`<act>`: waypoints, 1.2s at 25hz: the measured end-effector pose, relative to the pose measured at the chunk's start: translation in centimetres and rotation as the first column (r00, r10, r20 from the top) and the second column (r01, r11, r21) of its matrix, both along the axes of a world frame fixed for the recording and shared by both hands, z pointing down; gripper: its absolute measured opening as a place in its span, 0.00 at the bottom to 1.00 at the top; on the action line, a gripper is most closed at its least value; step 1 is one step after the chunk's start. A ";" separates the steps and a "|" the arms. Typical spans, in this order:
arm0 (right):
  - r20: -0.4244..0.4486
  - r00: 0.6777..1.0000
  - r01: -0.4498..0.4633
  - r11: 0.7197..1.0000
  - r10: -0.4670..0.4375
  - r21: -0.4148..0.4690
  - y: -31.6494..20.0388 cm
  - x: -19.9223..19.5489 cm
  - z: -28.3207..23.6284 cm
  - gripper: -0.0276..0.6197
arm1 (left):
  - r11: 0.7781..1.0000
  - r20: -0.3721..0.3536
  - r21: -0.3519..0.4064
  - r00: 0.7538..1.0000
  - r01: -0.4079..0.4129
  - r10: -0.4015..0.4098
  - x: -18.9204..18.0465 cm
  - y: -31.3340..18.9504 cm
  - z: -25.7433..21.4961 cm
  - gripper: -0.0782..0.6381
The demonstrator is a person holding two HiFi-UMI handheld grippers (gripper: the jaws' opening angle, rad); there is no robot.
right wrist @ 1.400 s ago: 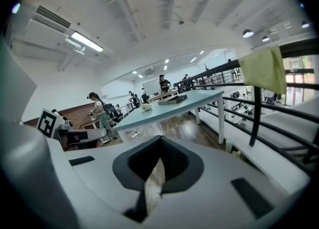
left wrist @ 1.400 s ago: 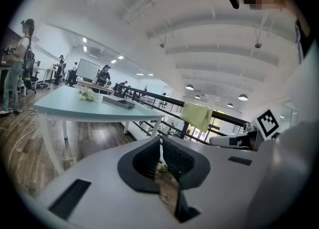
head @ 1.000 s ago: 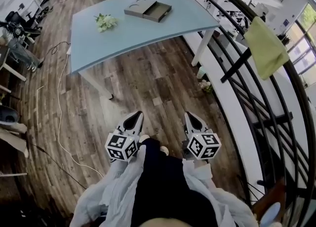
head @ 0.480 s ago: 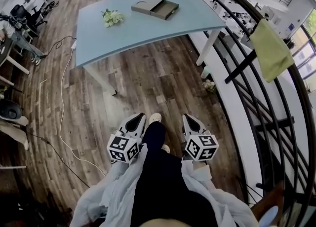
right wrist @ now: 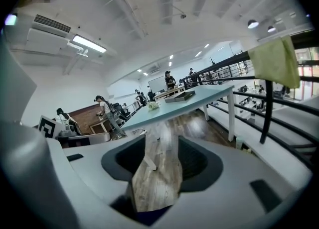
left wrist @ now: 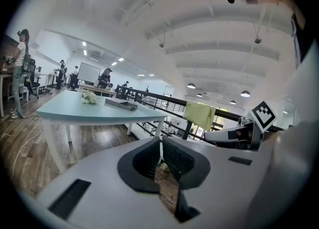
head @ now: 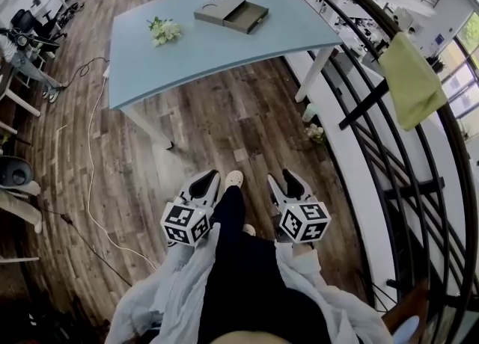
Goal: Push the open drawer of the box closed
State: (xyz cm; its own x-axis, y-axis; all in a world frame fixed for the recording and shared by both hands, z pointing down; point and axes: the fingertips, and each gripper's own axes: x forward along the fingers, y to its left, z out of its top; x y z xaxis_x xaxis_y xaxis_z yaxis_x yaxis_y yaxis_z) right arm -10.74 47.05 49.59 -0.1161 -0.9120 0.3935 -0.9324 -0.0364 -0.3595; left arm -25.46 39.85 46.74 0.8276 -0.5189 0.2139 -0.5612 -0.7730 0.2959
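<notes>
So, handling first: the box (head: 217, 10) looks like a flat, light, stiff tray unit, probably thin board or plastic. On that smooth table (head: 209, 54) I'd expect it to skate if shoved from one side only. My call is to brace the box body on the side opposite the drawer (head: 247, 17) with one gripper and push the drawer's front face with the other. Push at mid-width so it doesn't rack in its slot. No need to clamp anything.

Looks: low grey slab with two round recesses in the lid. The drawer is pulled out roughly halfway toward the table's right end and has a darker inside. Contents are too small to tell.

Location: on the table, near its far edge, right of centre. A white flower bunch (head: 162, 31) sits left of it on the same table.

Left gripper (left wrist: 160, 143): jaws together, nothing in them. Right gripper (right wrist: 162, 142): jaws have just been opening, now apart, only floor between them. Both are well short of the table's near edge.
</notes>
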 end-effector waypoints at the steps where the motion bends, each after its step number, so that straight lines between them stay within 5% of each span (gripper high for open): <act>1: -0.003 1.000 -0.001 1.000 0.001 -0.004 -0.4 0.2 0.1 0.37 | 1.000 0.000 -0.002 1.000 -0.001 0.001 0.3 -0.5 0.1 0.15; 17: -0.031 0.999 -0.029 0.999 0.029 -0.014 -13.0 6.5 -1.9 0.37 | 1.000 -0.015 0.007 1.000 -0.013 0.013 6.3 -14.3 -2.2 0.15; 30: -0.034 0.998 -0.053 0.998 0.052 -0.026 -22.5 8.0 -1.8 0.37 | 0.999 -0.025 0.002 0.999 -0.038 0.038 7.9 -24.6 -1.9 0.15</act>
